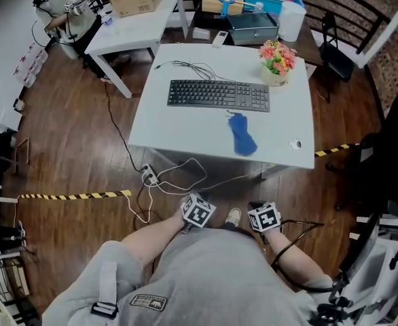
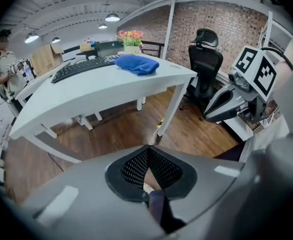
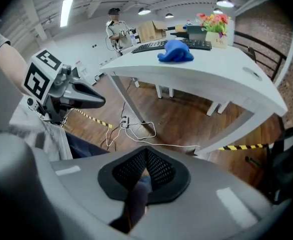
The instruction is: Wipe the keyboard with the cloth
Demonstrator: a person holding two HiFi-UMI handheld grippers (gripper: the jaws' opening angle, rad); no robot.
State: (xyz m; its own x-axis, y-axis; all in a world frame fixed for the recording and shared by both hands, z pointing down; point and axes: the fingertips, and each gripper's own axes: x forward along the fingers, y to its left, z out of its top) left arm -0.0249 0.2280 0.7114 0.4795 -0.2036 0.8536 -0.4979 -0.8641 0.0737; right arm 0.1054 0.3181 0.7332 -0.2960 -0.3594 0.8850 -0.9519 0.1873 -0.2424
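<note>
The black keyboard (image 1: 218, 94) lies across the far half of the white table (image 1: 185, 131). A crumpled blue cloth (image 1: 242, 134) rests just in front of the keyboard's right end, touched by neither gripper. Both grippers are low by my body, short of the table's near edge: the left gripper's marker cube (image 1: 197, 211) and the right gripper's marker cube (image 1: 264, 217) show above my lap. In the left gripper view the left gripper (image 2: 149, 146) is shut on nothing, with the cloth (image 2: 136, 64) and keyboard (image 2: 84, 66) far ahead. The right gripper (image 3: 146, 149) is likewise shut and empty.
A pot of flowers (image 1: 277, 60) stands at the table's back right, and a small white disc (image 1: 295, 144) lies near its right front corner. A power strip with cables (image 1: 151, 176) and yellow-black tape (image 1: 77, 196) are on the wooden floor. An office chair (image 2: 206, 59) stands to the right.
</note>
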